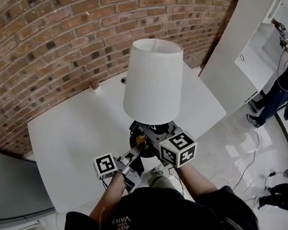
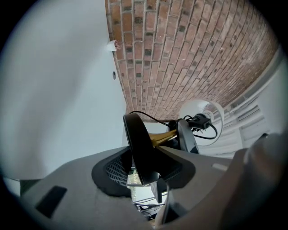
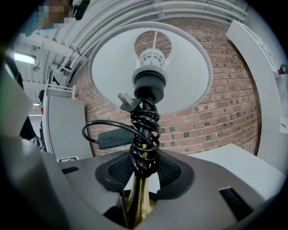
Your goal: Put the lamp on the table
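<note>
**Lamp held in both claws at the table's near edge**

Landmark: the white table, seen from the head view with the brick wall along its far side.

- The lamp stood upright over the near edge of the table, roughly at the middle of that edge. Its white shade was uppermost and hid part of the tabletop behind it.
- The left gripper was part-way closed. Its jaws clamped the rim of the lamp's black round base, which showed edge-on between the pads. In the head view this claw sat on the near side of the table, just beside the base.
- The right gripper was also part-way closed. Its jaws pinched the brass stem low down, just under the coil of black cord wound round the stem. The cord's plug stuck out below the lamp socket.
- Both claws were close together at the foot of the lamp, on the table's near side.
- No view settled whether the base touched the tabletop or hung just over it.
- A person stood well off the table's right end, by the white panelling.
</note>
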Action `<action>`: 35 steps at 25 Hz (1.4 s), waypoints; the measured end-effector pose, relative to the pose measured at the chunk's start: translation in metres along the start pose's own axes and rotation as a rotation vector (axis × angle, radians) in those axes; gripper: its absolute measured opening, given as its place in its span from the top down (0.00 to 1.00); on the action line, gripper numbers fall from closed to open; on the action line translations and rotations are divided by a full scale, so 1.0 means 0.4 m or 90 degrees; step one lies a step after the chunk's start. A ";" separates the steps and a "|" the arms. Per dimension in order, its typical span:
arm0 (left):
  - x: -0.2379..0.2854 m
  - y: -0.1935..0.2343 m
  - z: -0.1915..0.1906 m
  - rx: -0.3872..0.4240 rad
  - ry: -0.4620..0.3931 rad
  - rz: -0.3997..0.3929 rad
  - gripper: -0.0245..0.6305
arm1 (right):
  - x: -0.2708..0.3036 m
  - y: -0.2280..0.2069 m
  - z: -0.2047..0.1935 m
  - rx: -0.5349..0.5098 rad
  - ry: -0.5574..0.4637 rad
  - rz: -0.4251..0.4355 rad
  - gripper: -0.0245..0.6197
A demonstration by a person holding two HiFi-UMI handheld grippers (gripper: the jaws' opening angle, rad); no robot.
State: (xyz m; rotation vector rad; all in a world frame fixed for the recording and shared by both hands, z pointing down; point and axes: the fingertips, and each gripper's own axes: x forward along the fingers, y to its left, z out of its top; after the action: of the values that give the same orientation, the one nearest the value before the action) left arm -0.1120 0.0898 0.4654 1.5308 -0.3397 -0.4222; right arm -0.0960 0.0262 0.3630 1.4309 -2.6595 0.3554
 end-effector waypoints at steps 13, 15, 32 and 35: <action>0.281 0.010 0.177 0.020 -0.090 -0.005 0.73 | 0.151 -0.278 0.066 -0.026 0.026 0.079 0.76; 0.316 0.027 0.197 0.021 -0.104 -0.004 0.73 | 0.173 -0.315 0.059 -0.032 0.036 0.089 0.76; 0.499 0.212 0.368 0.013 -0.225 0.026 0.72 | 0.368 -0.530 -0.059 -0.074 0.114 0.141 0.76; 0.524 0.245 0.405 0.018 -0.239 0.041 0.71 | 0.400 -0.563 -0.081 -0.077 0.121 0.137 0.76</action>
State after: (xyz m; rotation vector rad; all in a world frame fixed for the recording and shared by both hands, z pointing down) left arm 0.0025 -0.1519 0.5558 1.4609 -0.6878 -0.6574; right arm 0.0024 -0.2150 0.4611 1.0261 -2.6334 0.3231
